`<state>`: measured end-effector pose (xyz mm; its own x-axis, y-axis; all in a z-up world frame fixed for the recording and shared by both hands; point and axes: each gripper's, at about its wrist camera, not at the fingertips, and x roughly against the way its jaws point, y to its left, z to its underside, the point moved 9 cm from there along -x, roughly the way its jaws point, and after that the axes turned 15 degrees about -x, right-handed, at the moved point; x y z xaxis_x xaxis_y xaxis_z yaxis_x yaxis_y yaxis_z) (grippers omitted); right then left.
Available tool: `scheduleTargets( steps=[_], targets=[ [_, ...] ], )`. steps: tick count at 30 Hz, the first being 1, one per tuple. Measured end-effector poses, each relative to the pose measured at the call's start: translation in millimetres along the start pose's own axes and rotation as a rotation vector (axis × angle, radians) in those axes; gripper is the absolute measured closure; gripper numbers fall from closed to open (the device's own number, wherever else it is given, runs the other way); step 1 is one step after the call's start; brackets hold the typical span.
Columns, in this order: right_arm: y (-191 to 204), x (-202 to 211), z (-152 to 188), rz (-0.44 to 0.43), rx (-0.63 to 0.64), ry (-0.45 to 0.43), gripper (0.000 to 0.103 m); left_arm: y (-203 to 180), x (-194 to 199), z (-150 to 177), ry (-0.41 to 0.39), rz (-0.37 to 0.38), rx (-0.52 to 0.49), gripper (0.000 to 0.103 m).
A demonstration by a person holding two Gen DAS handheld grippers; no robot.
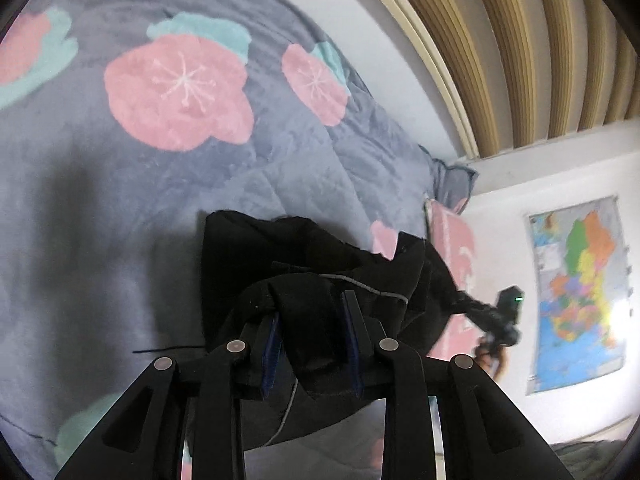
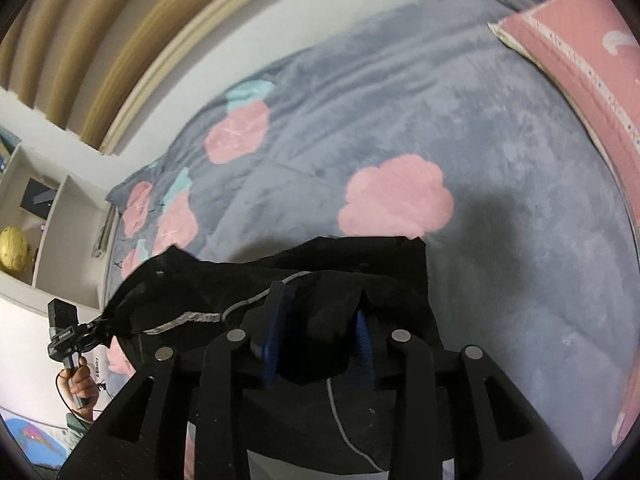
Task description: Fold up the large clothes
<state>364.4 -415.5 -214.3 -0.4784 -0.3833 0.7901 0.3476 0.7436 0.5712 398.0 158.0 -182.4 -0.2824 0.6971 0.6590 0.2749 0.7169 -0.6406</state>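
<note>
A large black garment (image 1: pixel 320 264) with a thin grey seam line hangs stretched between my two grippers above the bed. My left gripper (image 1: pixel 314 312) is shut on a bunched fold of it between the blue pads. In the right wrist view my right gripper (image 2: pixel 320 320) is shut on another bunch of the same black garment (image 2: pixel 248 280). Each view shows the other gripper far off pinching the garment's twisted end: the right one (image 1: pixel 506 316) and the left one (image 2: pixel 68 336), held by a hand.
A grey quilt with pink flowers (image 1: pixel 180 92) covers the bed (image 2: pixel 440 120) under the garment. A pink pillow (image 2: pixel 580 52) lies at the head. A beige curtain (image 1: pixel 520 40), a wall map (image 1: pixel 580 300) and white shelves (image 2: pixel 48 216) stand around.
</note>
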Motion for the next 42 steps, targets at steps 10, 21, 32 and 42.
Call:
scheduleTargets(
  steps=[10,21,32,42],
  targets=[
    [5,59,-8,-0.103,-0.019,-0.053,0.043,-27,28,-14,-0.016,0.231,0.036,0.07],
    [51,1,58,0.124,0.275,-0.052,0.035,-13,83,-28,-0.135,-0.159,-0.082,0.051],
    [73,-132,117,0.387,0.471,-0.077,0.035,-79,-136,55,0.024,-0.355,-0.323,0.05],
    [27,-217,103,0.44,0.366,-0.001,0.024,-9,-218,44,0.104,-0.536,-0.197,0.048]
  ],
)
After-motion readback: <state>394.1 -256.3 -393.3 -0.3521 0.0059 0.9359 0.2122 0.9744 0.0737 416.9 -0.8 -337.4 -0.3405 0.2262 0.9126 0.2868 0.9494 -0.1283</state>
